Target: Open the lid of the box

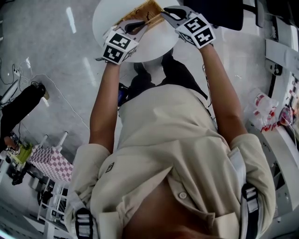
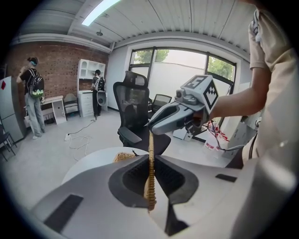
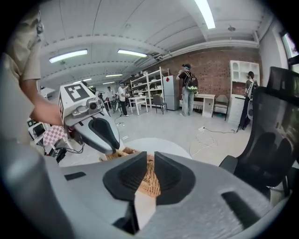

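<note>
White round table [image 1: 106,16] carries the woven box [image 2: 122,157], which sits near the middle of the top. The lid [image 1: 145,10] is already raised off the box and stands on edge between the two tools.

The left gripper [image 1: 135,26] is clamped on the thin near rim of the lid. The right gripper [image 1: 169,13] stands narrow on the far rim, with weave filling the gap between its jaws.

Hazards from this state:

- Slip. Each grip bears on a narrow strip of coarse weave, so the lid can slide out if either jaw eases off.
- Twist. If the two hands move out of step, the panel is wrung and the weave may crack.
- Drag. No view shows whether a hinge joins lid and box. If one does, further lifting may tip the box.
</note>
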Tool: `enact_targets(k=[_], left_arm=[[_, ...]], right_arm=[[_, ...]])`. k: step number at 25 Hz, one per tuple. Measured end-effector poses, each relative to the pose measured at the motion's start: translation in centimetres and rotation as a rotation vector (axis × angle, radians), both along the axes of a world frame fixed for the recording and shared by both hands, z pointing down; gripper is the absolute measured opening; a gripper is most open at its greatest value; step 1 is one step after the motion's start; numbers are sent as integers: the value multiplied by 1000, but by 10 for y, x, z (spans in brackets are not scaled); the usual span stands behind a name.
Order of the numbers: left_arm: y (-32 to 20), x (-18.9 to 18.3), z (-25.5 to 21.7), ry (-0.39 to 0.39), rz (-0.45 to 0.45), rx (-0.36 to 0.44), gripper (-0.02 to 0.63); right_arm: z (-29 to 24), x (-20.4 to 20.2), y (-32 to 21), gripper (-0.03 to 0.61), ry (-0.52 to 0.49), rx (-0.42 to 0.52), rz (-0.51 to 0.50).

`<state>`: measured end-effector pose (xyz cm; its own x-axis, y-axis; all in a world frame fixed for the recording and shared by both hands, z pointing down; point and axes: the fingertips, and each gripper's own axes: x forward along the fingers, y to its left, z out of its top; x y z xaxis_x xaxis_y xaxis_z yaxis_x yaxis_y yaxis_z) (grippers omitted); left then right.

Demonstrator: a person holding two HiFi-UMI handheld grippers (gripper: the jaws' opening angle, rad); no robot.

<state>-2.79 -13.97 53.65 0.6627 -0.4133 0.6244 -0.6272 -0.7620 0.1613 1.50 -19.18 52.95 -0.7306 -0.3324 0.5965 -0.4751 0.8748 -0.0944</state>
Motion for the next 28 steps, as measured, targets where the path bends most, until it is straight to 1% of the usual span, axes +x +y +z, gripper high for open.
enact_targets(k=[4, 9, 15, 18, 25, 28], left_arm=[[5, 4, -3, 2, -8, 25, 35], [9, 3, 4, -17, -29, 61, 35], [18, 9, 4, -9, -14, 57, 35], [23, 12, 0, -1, -9, 56, 35], [32, 18, 5, 26, -3, 50, 35], [38, 27, 4, 44, -4, 53, 35]], right_arm=[[-2, 6, 2, 15, 4, 11, 17], [-1, 6, 8, 12, 20, 22, 29], [1, 14, 17, 11, 43, 28, 42], [-5, 16, 22, 9, 39, 27, 56], [3, 25, 30, 8, 60, 17, 81], [4, 34, 36, 5, 64, 9, 93]])
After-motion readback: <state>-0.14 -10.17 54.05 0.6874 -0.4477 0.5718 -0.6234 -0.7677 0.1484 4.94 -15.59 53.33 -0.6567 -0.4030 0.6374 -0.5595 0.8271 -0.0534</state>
